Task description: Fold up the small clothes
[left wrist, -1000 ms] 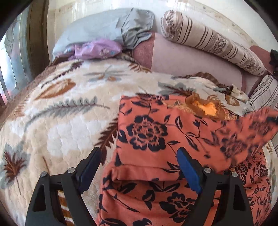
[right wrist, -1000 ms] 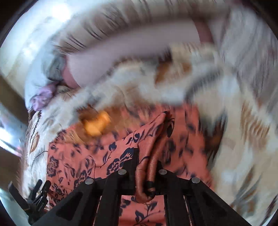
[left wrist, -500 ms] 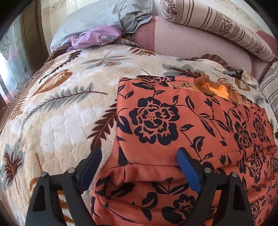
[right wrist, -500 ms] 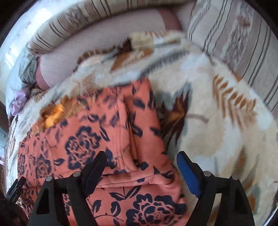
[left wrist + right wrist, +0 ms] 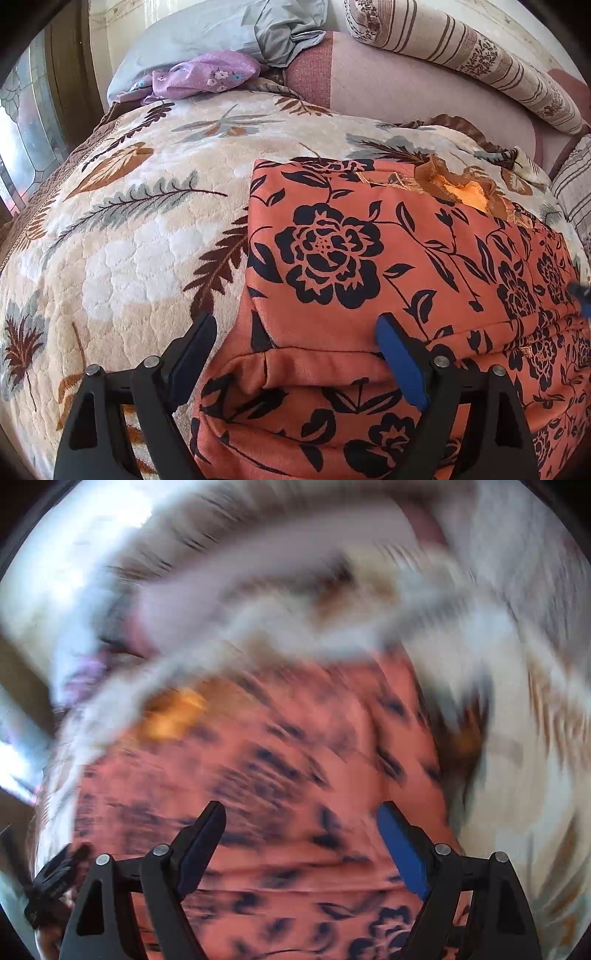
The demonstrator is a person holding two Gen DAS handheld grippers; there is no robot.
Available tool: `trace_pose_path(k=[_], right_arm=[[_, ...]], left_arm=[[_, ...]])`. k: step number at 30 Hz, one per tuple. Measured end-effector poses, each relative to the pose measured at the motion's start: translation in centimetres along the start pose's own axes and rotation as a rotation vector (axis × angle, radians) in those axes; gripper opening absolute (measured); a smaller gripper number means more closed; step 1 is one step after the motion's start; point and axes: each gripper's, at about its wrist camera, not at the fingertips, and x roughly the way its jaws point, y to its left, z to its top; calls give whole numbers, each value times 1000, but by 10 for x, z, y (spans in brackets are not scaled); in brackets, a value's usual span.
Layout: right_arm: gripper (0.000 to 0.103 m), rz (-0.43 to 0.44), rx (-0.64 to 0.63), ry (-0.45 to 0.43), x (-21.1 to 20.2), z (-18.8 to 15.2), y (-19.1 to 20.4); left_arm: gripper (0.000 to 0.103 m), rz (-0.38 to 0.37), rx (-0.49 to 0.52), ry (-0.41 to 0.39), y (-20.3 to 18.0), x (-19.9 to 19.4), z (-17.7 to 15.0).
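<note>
Left wrist view: the orange floral garment point(image 5: 332, 258) lies flat on the leaf-print bedspread point(image 5: 129, 240), one layer already laid over another, and its left edge runs away from us toward the pillows. Our left gripper point(image 5: 295, 354) sits right at the near left corner of that folded layer: the fold's hem runs crosswise between the fingers, left finger over bare bedspread, right finger point(image 5: 399, 362) over cloth. Jaws spread wide, pads not pressing anything, nothing held. The garment's long axis runs from this corner off to the right, toward the other gripper, whose blue tip just shows at the right edge. A lilac cloth point(image 5: 199, 77) sits up by the grey pillow point(image 5: 221, 29), well apart from the work. Right wrist view: heavy motion blur, so details are rough. Our right gripper point(image 5: 299, 834) hangs over the garment's right part, and the cloth's right edge lies just outboard of the blue finger. Jaws wide apart, nothing between the pads that we can make out. We judge the next fold is taken from these near corners; each gripper is already nearest its own.
</note>
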Motion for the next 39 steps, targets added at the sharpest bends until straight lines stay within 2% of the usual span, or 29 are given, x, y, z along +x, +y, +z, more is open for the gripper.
trace_pose_path(k=[2, 4, 5, 8, 9, 10, 11, 12, 13, 15, 16, 17, 19, 21, 23, 25, 26, 29, 32, 34, 36, 39], right_arm=[[83, 66, 68, -43, -10, -2, -13], [83, 41, 61, -40, -21, 0, -6], [83, 57, 31, -51, -29, 2, 2], [87, 175, 13, -88, -39, 10, 9], [90, 185, 23, -73, -33, 10, 7], [94, 146, 41, 9, -14, 9, 1], [92, 94, 66, 89, 3, 8, -8], [92, 113, 68, 64, 1, 7, -11], [92, 124, 57, 28, -8, 10, -9], [92, 151, 38, -21, -24, 20, -4], [92, 170, 37, -40, -29, 27, -2], [92, 203, 38, -53, -33, 38, 1], [92, 268, 41, -42, -27, 55, 3], [92, 294, 58, -23, -5, 72, -2], [92, 300, 98, 63, 31, 80, -16], [91, 358, 176, 4, 32, 82, -31], [91, 344, 183, -14, 22, 80, -30], [92, 216, 118, -40, -4, 63, -29], [92, 199, 149, 36, -22, 29, -60], [92, 136, 157, 59, -30, 4, -75], [92, 162, 179, 53, -52, -21, -88], [92, 165, 190, 95, -80, -57, -102]], left_arm=[[88, -1, -3, -1, 1, 0, -1], [88, 1, -5, 0, 1, 0, 0], [88, 3, -5, 0, 1, 0, 0], [88, 6, -2, -26, 1, -7, 0], [88, 1, -11, -62, 2, -14, 1], [88, -7, -20, -99, 3, -21, 2], [88, -20, -30, -140, 3, -28, 3], [88, -27, -31, -154, 3, -30, 3], [89, -26, -20, -137, 0, -27, 2], [89, 14, 56, 5, -10, 1, -2], [90, 17, 64, 36, -12, 9, -5], [90, 7, 32, 13, -9, 6, -3], [90, -10, 11, 13, -5, 5, -1], [91, -21, -5, 29, -3, 8, -1], [91, -29, -13, 28, -1, 8, 0], [92, -29, -16, 31, -1, 9, 0], [93, -30, -20, 32, 0, 8, 0], [93, -32, -26, 34, -1, 11, 1], [93, -34, -29, 32, 0, 11, 0], [93, -37, -33, 31, 1, 10, -1], [93, -45, -39, 26, 3, 8, -3], [93, -76, -52, 22, 7, 3, -9]])
